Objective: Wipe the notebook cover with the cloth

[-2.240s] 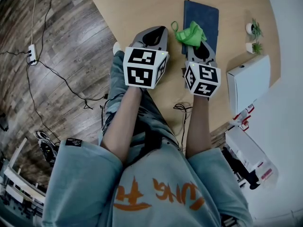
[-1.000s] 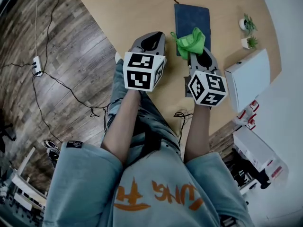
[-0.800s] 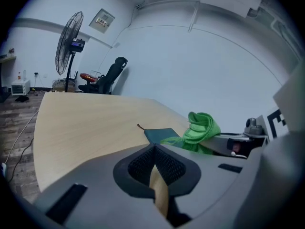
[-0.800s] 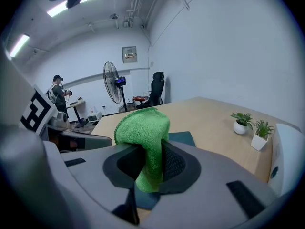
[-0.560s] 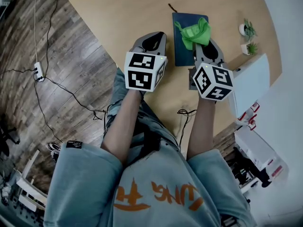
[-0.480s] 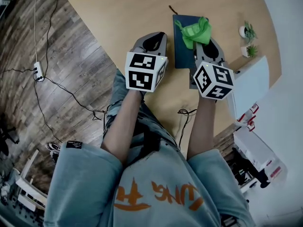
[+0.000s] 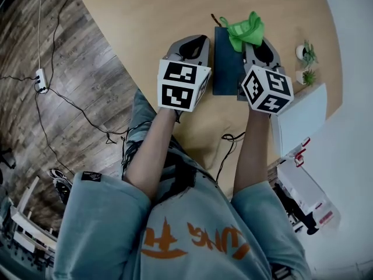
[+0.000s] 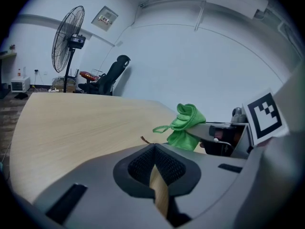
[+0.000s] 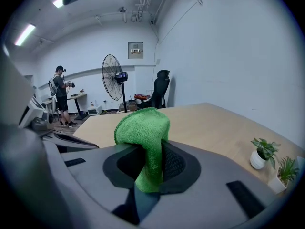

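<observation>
Spanning most of the head view, the wooden table point(image 7: 151, 16) carried a dark blue notebook point(image 7: 224, 63) lying flat between the two grippers. The left gripper point(image 7: 195, 39) was just beside the notebook's left edge, its fingers point(image 8: 143, 163) pressed together on nothing. The right gripper point(image 7: 260, 44) was at the notebook's right edge, fingers point(image 9: 174, 163) clenched on a green cloth point(image 7: 245, 31), which bunched over the cover's far right corner. Whether the cloth touched the cover could not be told. Two small white pots point(image 7: 301, 52), each holding a green plant, stood near the table's right edge.
</observation>
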`<state>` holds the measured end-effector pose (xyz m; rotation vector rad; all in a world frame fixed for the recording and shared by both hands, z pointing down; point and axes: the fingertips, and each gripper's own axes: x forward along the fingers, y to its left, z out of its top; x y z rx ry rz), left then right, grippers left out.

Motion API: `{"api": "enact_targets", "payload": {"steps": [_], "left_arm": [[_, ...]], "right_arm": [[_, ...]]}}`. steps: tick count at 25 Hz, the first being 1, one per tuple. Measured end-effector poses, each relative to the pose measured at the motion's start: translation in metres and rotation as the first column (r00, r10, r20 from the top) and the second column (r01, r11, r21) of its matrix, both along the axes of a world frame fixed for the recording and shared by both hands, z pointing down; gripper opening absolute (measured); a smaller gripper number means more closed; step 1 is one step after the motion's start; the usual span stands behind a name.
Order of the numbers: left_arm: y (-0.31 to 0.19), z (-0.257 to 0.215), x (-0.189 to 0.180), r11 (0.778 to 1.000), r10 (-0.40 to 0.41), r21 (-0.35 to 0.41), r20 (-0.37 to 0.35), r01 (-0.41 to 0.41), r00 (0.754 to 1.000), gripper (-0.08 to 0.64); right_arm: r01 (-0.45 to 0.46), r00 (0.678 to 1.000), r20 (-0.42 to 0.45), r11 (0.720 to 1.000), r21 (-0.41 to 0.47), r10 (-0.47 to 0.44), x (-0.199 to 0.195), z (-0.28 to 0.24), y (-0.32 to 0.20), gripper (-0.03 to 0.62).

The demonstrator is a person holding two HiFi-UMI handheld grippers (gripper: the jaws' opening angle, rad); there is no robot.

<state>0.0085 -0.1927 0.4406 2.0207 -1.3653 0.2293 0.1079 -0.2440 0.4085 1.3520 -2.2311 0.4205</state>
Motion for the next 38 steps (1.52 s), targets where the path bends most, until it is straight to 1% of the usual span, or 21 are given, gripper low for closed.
{"api": "enact_targets", "payload": {"steps": [7,14,20,38], "left_arm": [[-0.008,0.008,0.001,1.0,0.007,-0.013,0.005,-0.007,1.0,0.015],[-0.011,0.014,0.005,0.999,0.015,-0.029,0.006,-0.015,1.0,0.015],[-0.011,0.016,0.006,0.999,0.015,-0.033,0.007,-0.015,1.0,0.015],[0.0,0.014,0.022,0.999,0.04,-0.03,0.011,-0.04,0.999,0.015]], "right_arm": [[0.027,0.999,-0.027,0.999,-0.021,-0.027,-0.005,0.022,-0.021,0.066],[0.048,0.997,-0.065,0.997,-0.057,-0.052,-0.005,0.046,-0.021,0.066],[0.068,0.987,-0.144,0.996,-0.058,-0.076,-0.005,0.054,-0.016,0.066],[0.075,0.984,-0.157,0.995,-0.066,-0.085,0.008,0.053,0.007,0.066]]}}
